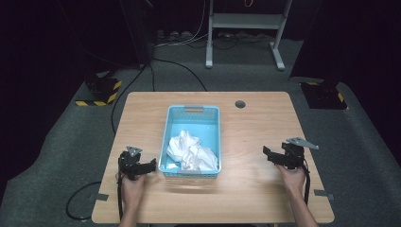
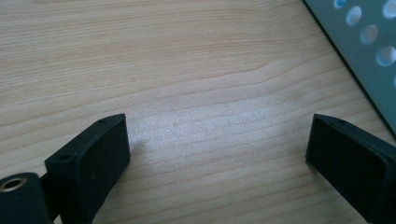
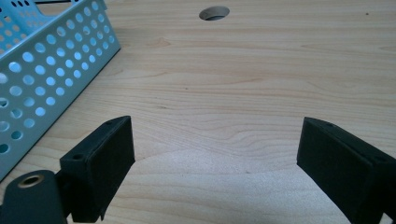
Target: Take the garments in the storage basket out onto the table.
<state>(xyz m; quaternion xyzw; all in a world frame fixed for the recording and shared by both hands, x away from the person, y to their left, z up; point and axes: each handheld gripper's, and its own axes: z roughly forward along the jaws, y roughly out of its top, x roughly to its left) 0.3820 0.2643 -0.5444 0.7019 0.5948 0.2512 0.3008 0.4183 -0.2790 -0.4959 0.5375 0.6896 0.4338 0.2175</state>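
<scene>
A light blue perforated basket (image 1: 213, 124) stands in the middle of the wooden table (image 1: 257, 127), with crumpled white cloth (image 1: 191, 152) lying in its near half. My left gripper (image 1: 152, 165) rests low on the table just left of the basket's near corner, open, nothing between its jaws. In the left gripper view the basket wall (image 2: 369, 51) shows at the upper right. My right gripper (image 1: 266, 152) sits open to the right of the basket, well apart from it. The right gripper view has the basket's side wall (image 3: 46, 70) at the left.
A round cable hole (image 1: 240, 104) lies in the table behind the right of the basket, also as the cable hole (image 3: 214, 12) in the right gripper view. Beyond the table are a metal stand (image 1: 246, 28), floor cables and yellow-black striped bases (image 1: 101, 92).
</scene>
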